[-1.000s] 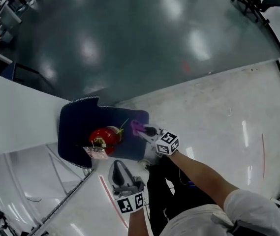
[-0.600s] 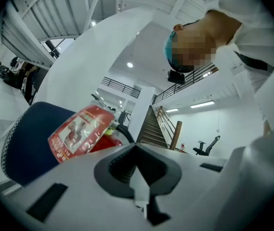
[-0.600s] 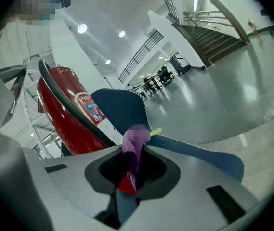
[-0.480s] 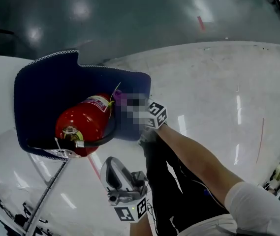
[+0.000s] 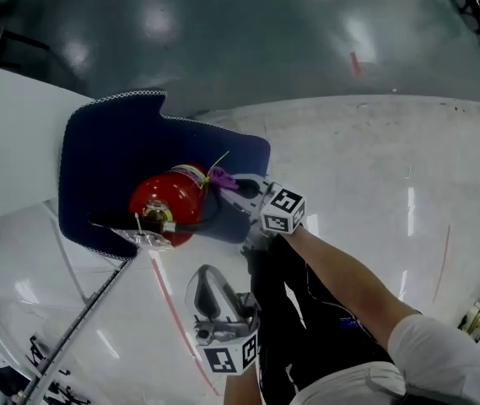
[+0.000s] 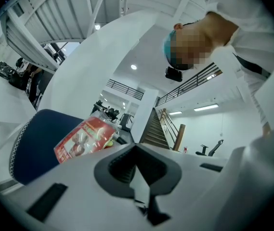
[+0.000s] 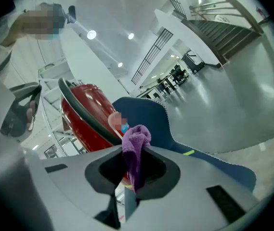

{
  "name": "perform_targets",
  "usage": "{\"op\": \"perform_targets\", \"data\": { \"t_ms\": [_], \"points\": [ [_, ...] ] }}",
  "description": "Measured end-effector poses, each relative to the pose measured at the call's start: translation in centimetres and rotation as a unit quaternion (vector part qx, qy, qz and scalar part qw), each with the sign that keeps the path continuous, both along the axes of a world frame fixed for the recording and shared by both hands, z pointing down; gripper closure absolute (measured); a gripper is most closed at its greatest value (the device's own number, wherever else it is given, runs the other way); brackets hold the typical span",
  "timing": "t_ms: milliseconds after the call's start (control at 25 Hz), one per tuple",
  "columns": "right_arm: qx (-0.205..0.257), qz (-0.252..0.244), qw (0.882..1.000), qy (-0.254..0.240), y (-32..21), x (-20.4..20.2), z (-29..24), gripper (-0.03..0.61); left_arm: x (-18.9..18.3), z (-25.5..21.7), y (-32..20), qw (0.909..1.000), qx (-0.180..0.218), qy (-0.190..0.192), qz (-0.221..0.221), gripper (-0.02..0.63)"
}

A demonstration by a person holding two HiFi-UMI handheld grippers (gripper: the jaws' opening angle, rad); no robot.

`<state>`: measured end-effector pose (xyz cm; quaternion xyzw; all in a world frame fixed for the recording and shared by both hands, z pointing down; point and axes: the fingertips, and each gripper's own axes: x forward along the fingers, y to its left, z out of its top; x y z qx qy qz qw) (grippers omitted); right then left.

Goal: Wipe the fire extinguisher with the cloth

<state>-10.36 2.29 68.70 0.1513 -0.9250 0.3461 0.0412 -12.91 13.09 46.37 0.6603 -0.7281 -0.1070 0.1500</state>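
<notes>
A red fire extinguisher (image 5: 168, 202) stands on a dark blue mat (image 5: 105, 163), seen from above, with a black hose (image 5: 191, 224) curving round it. My right gripper (image 5: 233, 186) is shut on a purple cloth (image 5: 220, 178) held at the cylinder's right side; whether it touches is unclear. In the right gripper view the cloth (image 7: 136, 150) sticks up between the jaws of that gripper (image 7: 133, 165), just in front of the extinguisher (image 7: 84, 117). My left gripper (image 5: 207, 275) hangs lower, apart from the extinguisher, shut and empty. The left gripper (image 6: 137, 153) faces a red tag (image 6: 83, 136).
A white panel (image 5: 12, 142) borders the mat on the left. Dark glossy floor (image 5: 265, 40) lies beyond, pale floor (image 5: 383, 167) to the right. A red floor line (image 5: 179, 315) runs below the mat. The person's dark trousers (image 5: 303, 327) are under the grippers.
The head view has shifted and the extinguisher looks smaller than half a second ago. My right gripper still holds the cloth by the extinguisher's right side. The left gripper stays low.
</notes>
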Motion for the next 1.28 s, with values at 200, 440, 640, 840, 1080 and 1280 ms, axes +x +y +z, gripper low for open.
{"op": "perform_targets", "data": {
  "t_ms": [200,440,640,840,1080,1280],
  "points": [
    [-0.006,0.009,0.999,-0.034,0.8,1.2,-6.0,0.523,0.2,-2.6,0.9,0.9999,-0.005,0.014,-0.002,0.607],
    [-0.008,0.017,0.998,-0.061,1.9,1.8,-14.1,0.522,0.9,-7.2,0.5,0.9999,-0.005,-0.004,0.015,0.607],
    [-0.012,0.015,0.996,-0.086,2.1,0.1,-18.4,0.522,-0.2,-10.1,0.1,0.9993,0.002,-0.034,0.011,0.607],
    [-0.010,0.012,0.996,-0.082,3.3,-0.8,-20.8,0.522,-0.6,-12.8,0.8,0.9991,0.007,-0.041,0.001,0.607],
    [0.002,0.039,0.997,-0.061,3.4,-1.6,-22.3,0.522,-1.3,-12.4,0.5,0.9949,0.000,-0.043,0.091,0.607],
    [0.058,0.129,0.988,-0.070,2.9,1.8,-25.0,0.523,-4.0,-8.6,0.3,0.9809,-0.003,-0.037,0.191,0.607]
  ]
}}
